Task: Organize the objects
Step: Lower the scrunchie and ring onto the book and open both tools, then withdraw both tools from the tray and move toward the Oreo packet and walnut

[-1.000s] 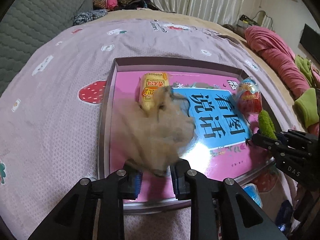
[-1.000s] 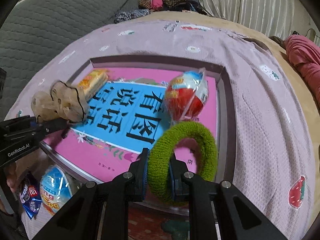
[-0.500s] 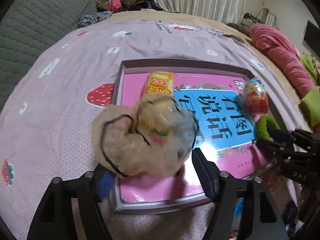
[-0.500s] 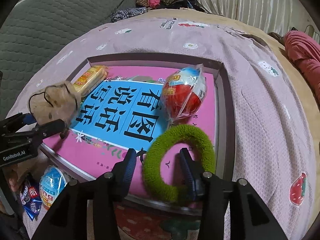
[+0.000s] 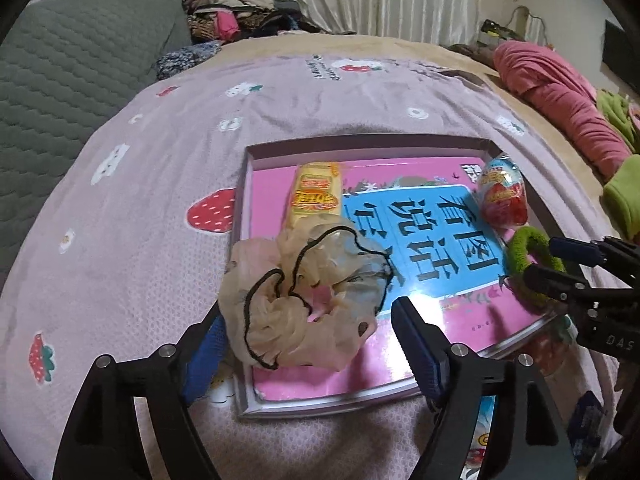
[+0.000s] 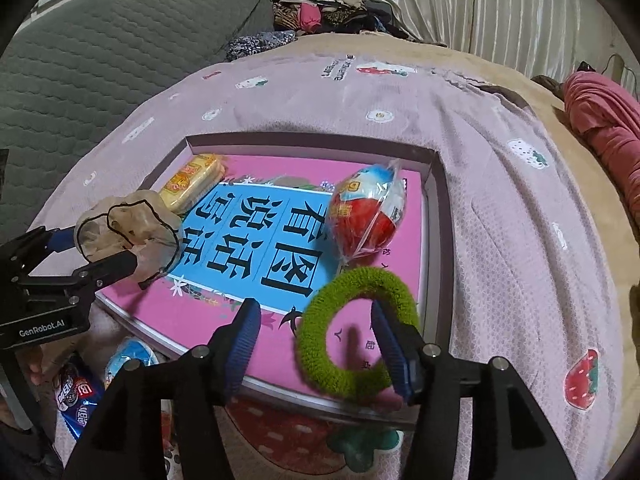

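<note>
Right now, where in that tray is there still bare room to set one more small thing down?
Free: the blue panel of the pink picture book, between the yellow snack packet and the red wrapped toy egg, and the pink strip along the near rim of the shallow grey tray. Crowded: the left corner under the beige gauze scrunchie and the right corner with the fuzzy green scrunchie.

My right tool [image 6: 316, 344] opens around the green scrunchie [image 6: 356, 328] lying on the pink book [image 6: 280, 240], beside a wrapped red egg [image 6: 366, 216].

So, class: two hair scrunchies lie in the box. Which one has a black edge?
The sheer beige scrunchie, by the left gripper; the green scrunchie is plain and fuzzy.
</note>
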Motion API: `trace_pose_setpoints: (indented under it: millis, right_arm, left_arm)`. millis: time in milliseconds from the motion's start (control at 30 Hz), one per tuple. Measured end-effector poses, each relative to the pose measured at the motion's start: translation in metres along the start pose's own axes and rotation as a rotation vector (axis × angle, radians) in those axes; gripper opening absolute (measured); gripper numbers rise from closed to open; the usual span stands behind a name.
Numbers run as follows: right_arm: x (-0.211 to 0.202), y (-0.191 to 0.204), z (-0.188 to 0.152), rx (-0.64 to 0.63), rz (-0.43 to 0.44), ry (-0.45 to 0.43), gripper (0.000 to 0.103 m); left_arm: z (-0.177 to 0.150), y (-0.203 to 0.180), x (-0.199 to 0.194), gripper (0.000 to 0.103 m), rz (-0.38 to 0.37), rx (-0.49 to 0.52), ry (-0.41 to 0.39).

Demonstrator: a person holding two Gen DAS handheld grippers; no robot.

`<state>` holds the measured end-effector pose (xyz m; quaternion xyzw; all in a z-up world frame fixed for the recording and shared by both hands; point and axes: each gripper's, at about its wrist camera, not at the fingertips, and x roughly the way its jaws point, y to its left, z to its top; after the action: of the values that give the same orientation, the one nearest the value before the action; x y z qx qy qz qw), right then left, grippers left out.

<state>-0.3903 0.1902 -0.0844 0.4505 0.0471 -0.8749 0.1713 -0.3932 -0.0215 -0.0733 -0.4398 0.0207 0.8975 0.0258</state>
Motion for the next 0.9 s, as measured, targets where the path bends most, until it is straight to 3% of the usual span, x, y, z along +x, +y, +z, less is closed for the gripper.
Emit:
trace_pose_setpoints:
  millis: [300, 500, 667, 800, 900]
  right_arm:
    - [-0.028, 0.002, 0.005, 0.009, -0.017, -0.081, 0.066]
    - [-0.055, 0.013, 0.008, 0.001, -0.028, -0.133, 0.074]
    - [-0.082, 0.025, 0.005, -0.007, -0.024, -0.175, 0.076]
    - [-0.109, 0.035, -0.001, -0.026, -0.061, -0.223, 0.088]
    - [-0.123, 0.037, 0.0, -0.025, -0.093, -0.223, 0.09]
  left_arm:
    - [0.004, 0.006, -0.041, 0.082, -0.003, -0.018, -0.083]
    - [0.004, 0.01, -0.063, 0.089, 0.017, -0.032, -0.118]
    - [-0.006, 0.01, -0.083, 0.09, 0.015, -0.05, -0.124]
    - [-0.017, 0.004, -0.1, 0.09, 0.017, -0.034, -0.119]
    - [-0.022, 0.001, -0.112, 0.09, 0.008, -0.034, -0.111]
